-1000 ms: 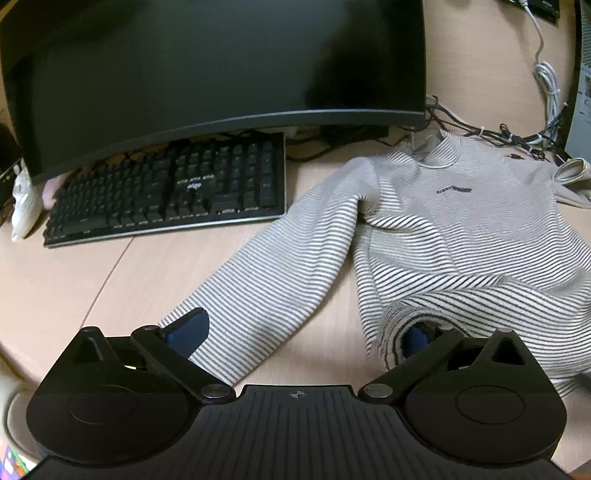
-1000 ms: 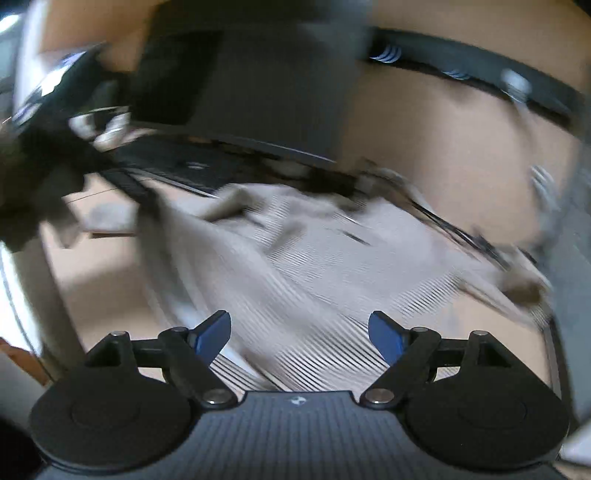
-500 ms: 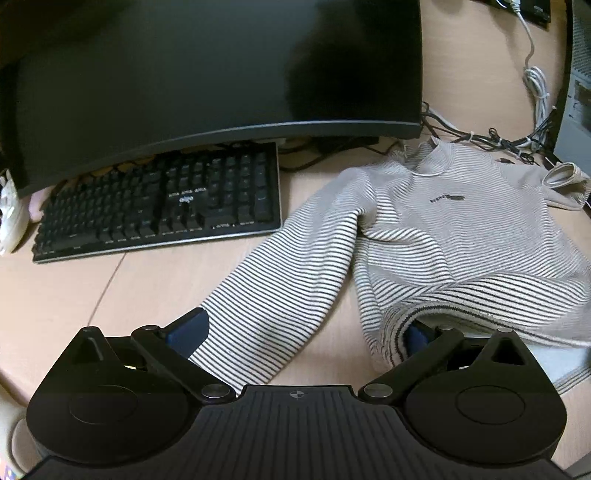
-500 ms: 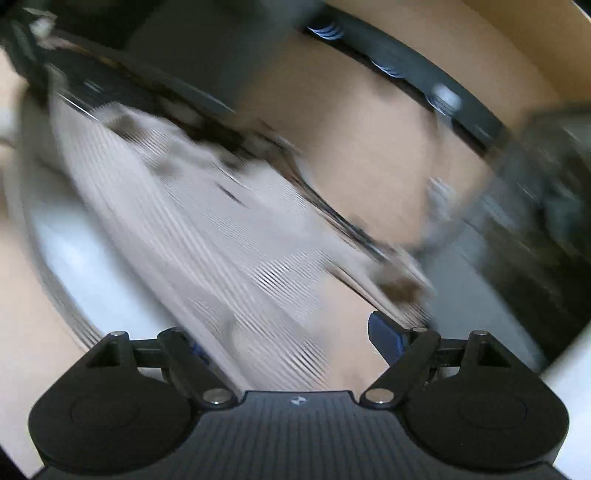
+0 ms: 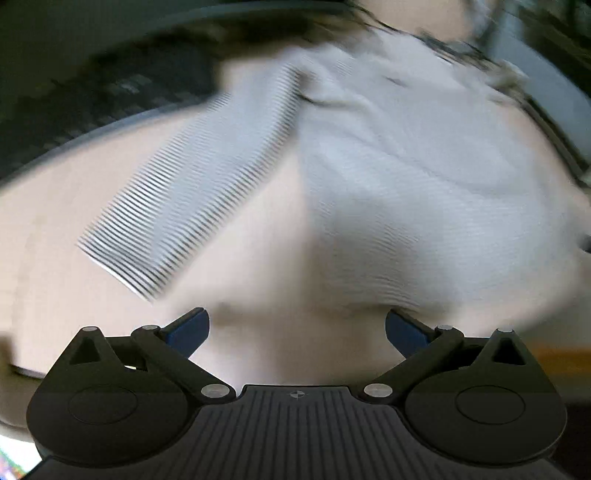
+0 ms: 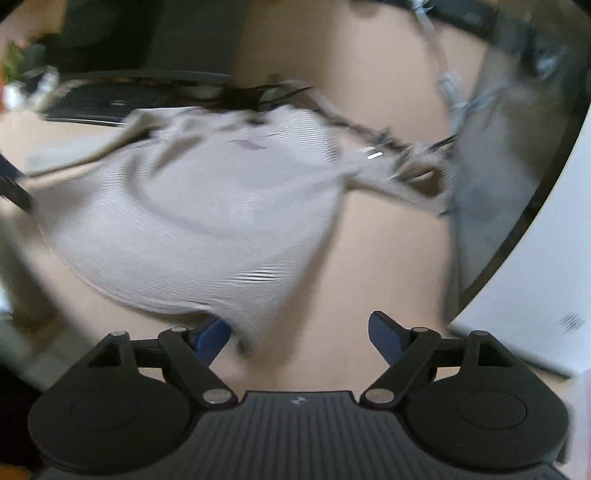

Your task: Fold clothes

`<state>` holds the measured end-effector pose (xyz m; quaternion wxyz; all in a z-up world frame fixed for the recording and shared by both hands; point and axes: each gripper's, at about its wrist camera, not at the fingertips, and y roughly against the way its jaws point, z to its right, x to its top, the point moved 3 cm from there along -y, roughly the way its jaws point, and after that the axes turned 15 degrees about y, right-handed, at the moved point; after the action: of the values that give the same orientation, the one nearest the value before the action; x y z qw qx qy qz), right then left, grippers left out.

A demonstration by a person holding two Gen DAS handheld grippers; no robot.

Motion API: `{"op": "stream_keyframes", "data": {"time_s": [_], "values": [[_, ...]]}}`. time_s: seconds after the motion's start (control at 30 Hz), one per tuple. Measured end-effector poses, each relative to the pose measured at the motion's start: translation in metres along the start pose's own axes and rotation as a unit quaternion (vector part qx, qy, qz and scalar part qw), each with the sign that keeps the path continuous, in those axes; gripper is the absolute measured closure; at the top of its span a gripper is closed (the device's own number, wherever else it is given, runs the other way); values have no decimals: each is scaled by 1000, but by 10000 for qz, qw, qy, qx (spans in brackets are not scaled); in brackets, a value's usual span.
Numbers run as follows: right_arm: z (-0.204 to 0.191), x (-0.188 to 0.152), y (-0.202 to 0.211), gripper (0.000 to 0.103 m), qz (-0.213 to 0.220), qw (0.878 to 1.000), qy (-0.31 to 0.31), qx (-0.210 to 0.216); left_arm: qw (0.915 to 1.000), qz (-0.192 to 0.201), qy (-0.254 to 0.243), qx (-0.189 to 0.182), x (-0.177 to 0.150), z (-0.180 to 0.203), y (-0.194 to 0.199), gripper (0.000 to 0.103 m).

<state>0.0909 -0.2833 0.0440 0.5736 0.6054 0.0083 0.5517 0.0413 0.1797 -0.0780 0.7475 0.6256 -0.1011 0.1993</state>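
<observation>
A grey-and-black striped long-sleeved top point(image 5: 406, 177) lies spread on the light wooden desk point(image 5: 258, 258), one sleeve point(image 5: 192, 192) stretched out to the left. Both views are motion-blurred. My left gripper point(image 5: 297, 332) is open and empty, just short of the top's lower hem. My right gripper point(image 6: 301, 334) is open, at the top's point(image 6: 207, 206) lower right corner; the hem hangs over its left fingertip point(image 6: 212, 338). The top's other sleeve point(image 6: 399, 184) runs off to the right.
A black keyboard point(image 5: 92, 99) and a dark monitor point(image 5: 110, 29) stand behind the sleeve on the left. Cables point(image 6: 388, 136) trail behind the collar. A grey box-like object point(image 6: 491, 177) and a white panel point(image 6: 535, 288) stand on the right.
My left gripper has pulled back off the hem and sleeve, so both blue fingertips now show bare. My right gripper has swung round to the top's lower right corner. Both stay open.
</observation>
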Motion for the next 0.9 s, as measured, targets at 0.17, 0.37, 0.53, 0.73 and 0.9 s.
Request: {"op": "stream_keyframes", "data": {"time_s": [0.17, 0.37, 0.53, 0.73, 0.9], "values": [[15, 20, 5, 4, 478, 9952, -748, 406, 9976, 292, 47, -630, 21, 13, 17, 0], [22, 78, -55, 0, 735, 9842, -1473, 657, 9844, 1531, 537, -679, 101, 63, -23, 0], [25, 103, -106, 0, 881, 9784, -1825, 399, 9754, 2169, 218, -320, 116, 88, -78, 0], [30, 105, -140, 0, 1247, 9725, -1968, -26, 9778, 2084, 99, -217, 107, 89, -95, 0], [31, 92, -128, 0, 1287, 9662, -2233, 94, 9787, 2045, -9, -182, 98, 89, -91, 0]]}}
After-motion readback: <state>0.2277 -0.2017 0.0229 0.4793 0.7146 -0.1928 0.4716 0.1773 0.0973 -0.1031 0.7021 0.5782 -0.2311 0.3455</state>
